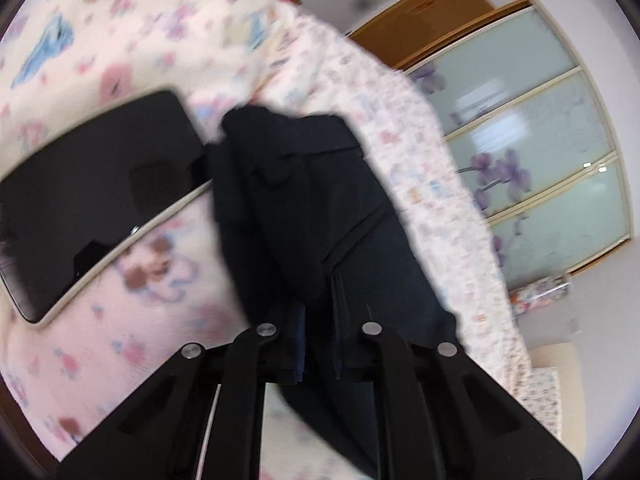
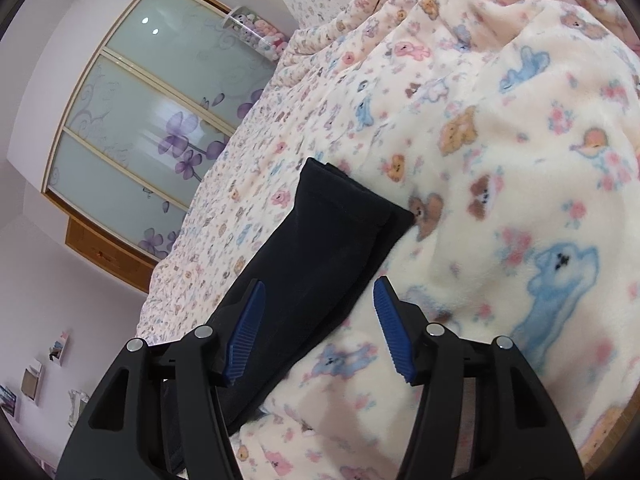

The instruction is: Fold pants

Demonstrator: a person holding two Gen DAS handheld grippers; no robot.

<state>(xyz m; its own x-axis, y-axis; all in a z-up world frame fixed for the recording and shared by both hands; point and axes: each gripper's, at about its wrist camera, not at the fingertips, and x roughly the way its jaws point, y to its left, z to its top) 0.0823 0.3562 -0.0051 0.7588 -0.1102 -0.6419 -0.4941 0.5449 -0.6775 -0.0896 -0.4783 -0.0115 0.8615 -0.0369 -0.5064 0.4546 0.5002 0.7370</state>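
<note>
- Two grippers are ours: the left gripper (image 1: 318, 344) is pressed together, pinching the dark pants (image 1: 320, 208), whose cloth runs away from its jaws over the bed.
- We see the right gripper (image 2: 318, 328) spread wide, its blue pads (image 2: 390, 324) apart above the pants (image 2: 320, 264), gripping nothing.
- We note a black tablet (image 1: 92, 200) lying left of the pants on the teddy-print blanket (image 2: 500, 140).
- Far off stands a wardrobe (image 2: 132, 128) with flowered glass doors.

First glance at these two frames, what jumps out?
The dark pants stand out, a long dark strip on the pale teddy-print blanket. The left gripper is shut on them, while the right gripper hovers open above them. A black tablet lies on the blanket to the left in the left wrist view.
</note>
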